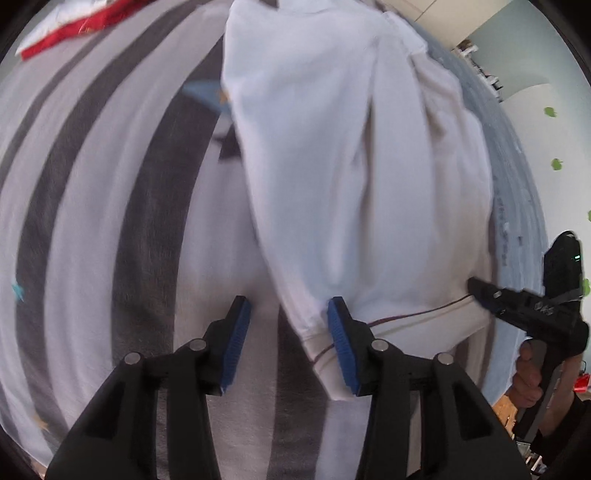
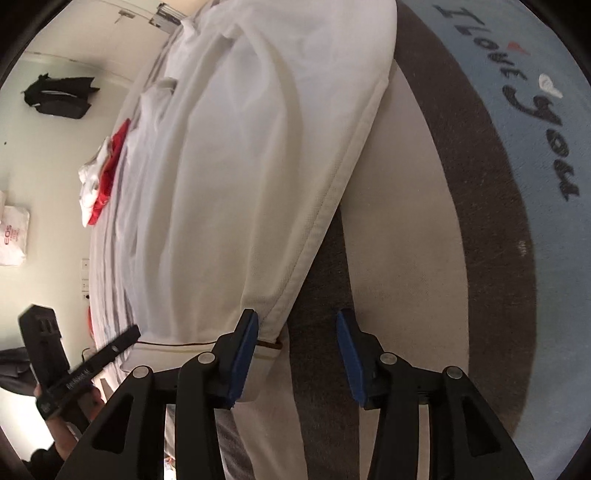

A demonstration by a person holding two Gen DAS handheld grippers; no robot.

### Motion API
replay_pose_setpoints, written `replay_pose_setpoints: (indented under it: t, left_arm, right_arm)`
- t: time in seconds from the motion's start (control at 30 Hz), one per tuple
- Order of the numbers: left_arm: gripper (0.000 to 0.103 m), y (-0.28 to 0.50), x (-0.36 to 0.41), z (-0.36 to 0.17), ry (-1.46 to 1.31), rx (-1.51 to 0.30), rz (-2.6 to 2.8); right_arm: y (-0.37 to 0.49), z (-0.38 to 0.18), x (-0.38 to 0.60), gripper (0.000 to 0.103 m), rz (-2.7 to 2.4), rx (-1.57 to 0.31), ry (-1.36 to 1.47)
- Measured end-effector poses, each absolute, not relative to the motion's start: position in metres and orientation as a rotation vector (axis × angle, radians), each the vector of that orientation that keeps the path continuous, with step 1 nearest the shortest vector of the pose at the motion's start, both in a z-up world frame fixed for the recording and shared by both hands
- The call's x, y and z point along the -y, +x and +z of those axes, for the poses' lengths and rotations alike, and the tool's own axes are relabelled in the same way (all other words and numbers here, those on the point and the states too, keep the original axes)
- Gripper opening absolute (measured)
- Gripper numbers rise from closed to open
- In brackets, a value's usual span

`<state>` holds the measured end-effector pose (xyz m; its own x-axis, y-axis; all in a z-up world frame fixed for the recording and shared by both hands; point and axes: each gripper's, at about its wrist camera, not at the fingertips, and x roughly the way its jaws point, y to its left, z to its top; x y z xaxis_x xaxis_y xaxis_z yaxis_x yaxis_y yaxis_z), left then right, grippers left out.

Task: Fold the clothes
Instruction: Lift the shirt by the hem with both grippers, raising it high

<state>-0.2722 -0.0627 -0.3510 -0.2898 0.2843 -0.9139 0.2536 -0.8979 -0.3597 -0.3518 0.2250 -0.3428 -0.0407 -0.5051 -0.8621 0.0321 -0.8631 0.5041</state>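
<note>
A white garment (image 1: 351, 166) lies spread on a grey-and-white striped blanket (image 1: 110, 221). Its hemmed lower corner, edged with a thin dark line, reaches in between the blue pads of my left gripper (image 1: 290, 343), beside the right-hand pad. The pads stand apart and do not press it. In the right wrist view the same white garment (image 2: 258, 166) ends in a corner at the left pad of my right gripper (image 2: 297, 354), which is open over the blanket (image 2: 388, 240). Each view shows the other gripper at the hem's far end: right gripper (image 1: 478, 287), left gripper (image 2: 135, 331).
A red-and-white cloth (image 1: 70, 26) is bunched at the blanket's far end, also visible as red-and-white cloth (image 2: 103, 177). A blue band with dark lettering (image 2: 535, 129) runs along the blanket's edge. A black bag (image 2: 59, 96) and a white bag (image 2: 13, 236) hang on the wall.
</note>
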Motion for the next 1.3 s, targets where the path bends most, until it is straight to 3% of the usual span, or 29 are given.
replay_pose_setpoints:
  t: [0.33, 0.43, 0.57, 0.83, 1.0, 1.07, 1.1, 1.13, 1.3]
  left_arm:
    - [0.041, -0.288, 0.086, -0.349, -1.793, 0.797, 2.47]
    - [0.041, -0.296, 0.091, -0.351, -1.779, 0.784, 2.486]
    - [0.041, -0.307, 0.102, -0.352, -1.738, 0.795, 2.497]
    - [0.041, -0.332, 0.12, -0.357, -1.692, 0.766, 2.535]
    - [0.041, -0.352, 0.121, -0.356, -1.674, 0.711, 2.558]
    - [0.033, -0.36, 0.122, -0.351, -1.669, 0.715, 2.556]
    - [0.016, -0.362, 0.123, -0.349, -1.671, 0.709, 2.558]
    - [0.006, -0.363, 0.127, -0.348, -1.674, 0.716, 2.558]
    - [0.003, -0.356, 0.152, -0.314, -1.608, 0.773, 2.613]
  right_arm:
    - [-0.379, -0.331, -0.245, 0.042, -2.056, 0.658, 1.764]
    - [-0.391, -0.33, -0.242, 0.041, -2.067, 0.632, 1.746]
    - [-0.404, -0.344, -0.246, 0.028, -2.101, 0.634, 1.727]
    - [-0.433, -0.346, -0.259, 0.026, -2.145, 0.669, 1.676]
    - [-0.454, -0.351, -0.256, 0.011, -2.159, 0.632, 1.678]
    - [-0.455, -0.351, -0.255, 0.007, -2.16, 0.615, 1.68]
    - [-0.454, -0.35, -0.254, 0.004, -2.165, 0.601, 1.679]
    - [-0.454, -0.349, -0.253, 0.004, -2.17, 0.586, 1.678]
    - [-0.449, -0.326, -0.254, 0.003, -2.229, 0.57, 1.661]
